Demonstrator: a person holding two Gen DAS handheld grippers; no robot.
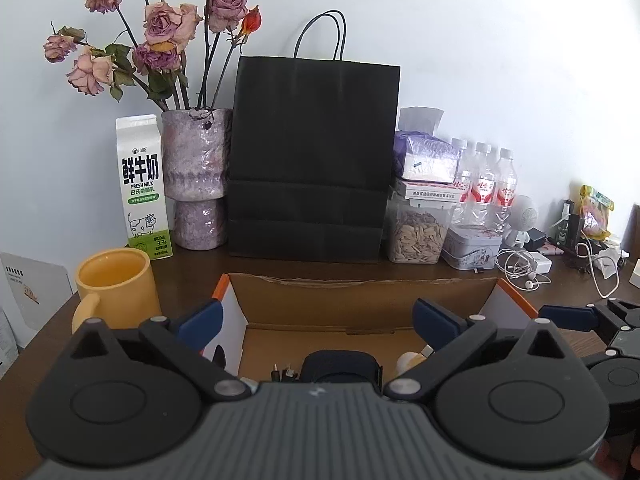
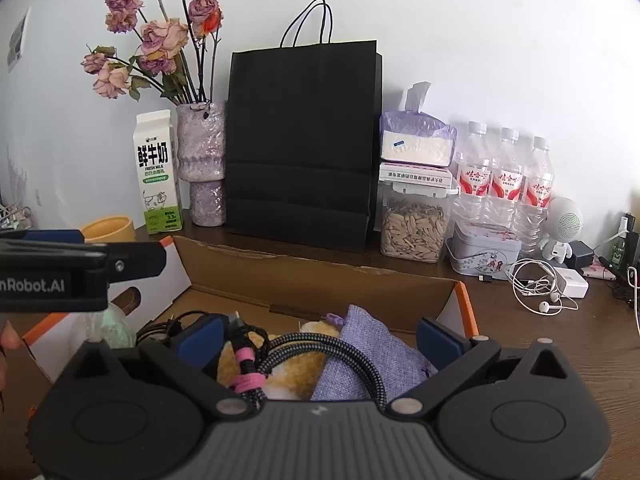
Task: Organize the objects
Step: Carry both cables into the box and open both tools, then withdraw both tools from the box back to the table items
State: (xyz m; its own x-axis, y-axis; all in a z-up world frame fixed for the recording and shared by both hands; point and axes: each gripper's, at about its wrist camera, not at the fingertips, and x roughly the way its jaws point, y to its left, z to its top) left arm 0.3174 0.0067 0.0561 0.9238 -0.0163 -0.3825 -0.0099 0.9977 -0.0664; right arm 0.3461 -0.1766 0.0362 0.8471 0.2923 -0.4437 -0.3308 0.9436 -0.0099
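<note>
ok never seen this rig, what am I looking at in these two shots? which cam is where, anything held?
No robot arm here: a person holds a two-finger gripper in each hand, each with a fisheye camera looking forward along its fingers. The black and grey body at the bottom of each shot is that gripper itself.

The left wrist view shows the left gripper, jaws wide apart, nothing between its blue pads. The right wrist view shows the right gripper, also open and empty.

Both hover over an open cardboard box on a dark wooden table. Inside it lie a braided cable, a purple cloth pouch and something yellow and fluffy.

Behind stand a black paper bag, a milk carton, a vase of dried roses, a yellow mug, water bottles and white earphones.
</note>
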